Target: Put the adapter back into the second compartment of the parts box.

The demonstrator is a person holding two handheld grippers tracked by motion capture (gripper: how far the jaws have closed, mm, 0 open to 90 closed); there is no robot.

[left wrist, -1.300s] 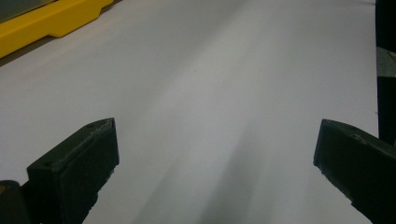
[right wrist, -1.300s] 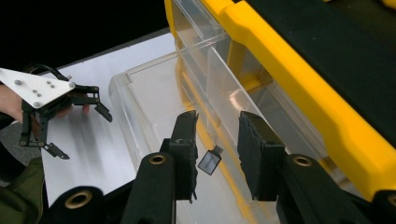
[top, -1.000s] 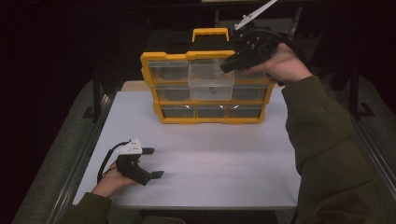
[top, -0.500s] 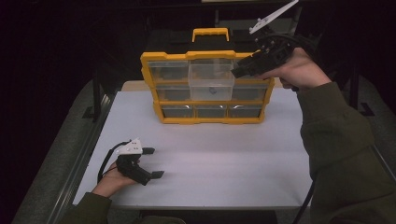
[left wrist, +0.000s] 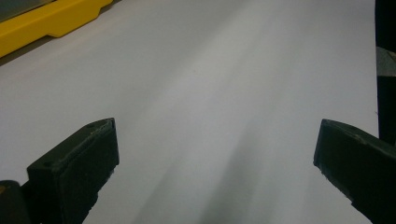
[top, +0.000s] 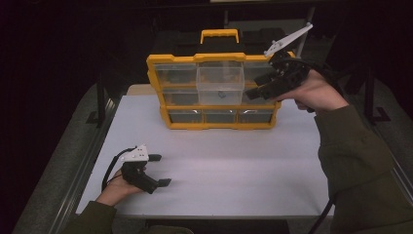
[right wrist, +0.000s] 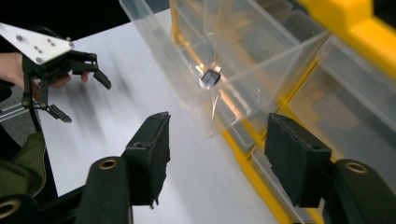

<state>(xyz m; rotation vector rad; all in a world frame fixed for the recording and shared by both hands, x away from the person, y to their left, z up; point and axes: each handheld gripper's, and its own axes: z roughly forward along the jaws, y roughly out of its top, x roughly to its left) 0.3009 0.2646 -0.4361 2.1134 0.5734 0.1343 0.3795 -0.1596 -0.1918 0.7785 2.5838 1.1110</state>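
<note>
Two grippers, left [top: 160, 169] and right [top: 257, 90], both gape empty; one yellow organizer [top: 214, 92]; one small part [right wrist: 209, 77].

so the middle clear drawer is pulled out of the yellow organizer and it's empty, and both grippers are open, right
Not quite: the pulled-out clear drawer of the yellow organizer isn't empty. The right gripper view shows a small dark part inside it. Both the left gripper and right gripper are open.

Yellow drawer organizer [top: 216, 92] upright, clear middle drawer [top: 220, 84] pulled out.
</note>
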